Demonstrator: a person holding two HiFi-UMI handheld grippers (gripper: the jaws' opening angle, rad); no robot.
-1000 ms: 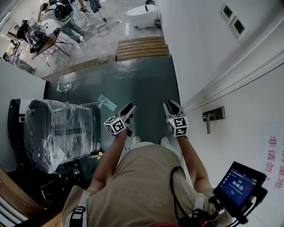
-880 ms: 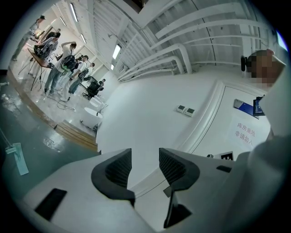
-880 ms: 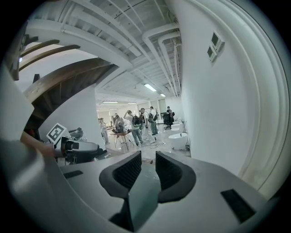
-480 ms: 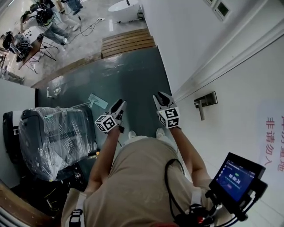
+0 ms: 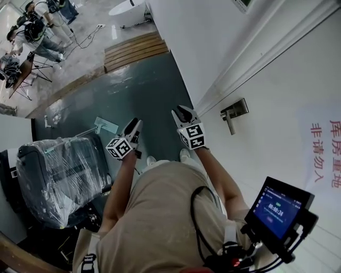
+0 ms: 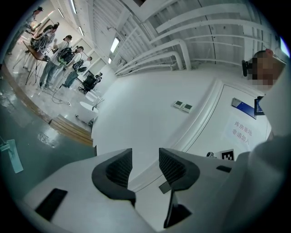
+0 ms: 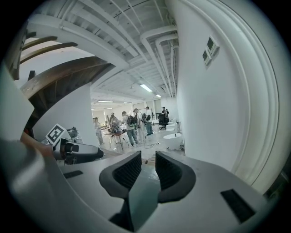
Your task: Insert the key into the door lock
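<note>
Person (image 5: pixel 160 213) is standing by door (image 5: pixel 282 85), holding left gripper (image 5: pixel 134 126) with fingers (image 6: pixel 121 166) well apart and right gripper (image 5: pixel 184 112) with fingers (image 7: pixel 129 170) narrowly apart, both empty; key is showing nowhere, likely light, stiff and slippery, best pinched by its flat head.

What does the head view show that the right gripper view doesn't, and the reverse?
Head view only: the door handle, the red sign on the door, the plastic-wrapped case, the monitor. Right gripper view only: ceiling pipes, and the right gripper with jaws apart, empty. Both: the left gripper, the bathtub, the people. No key in either.
</note>
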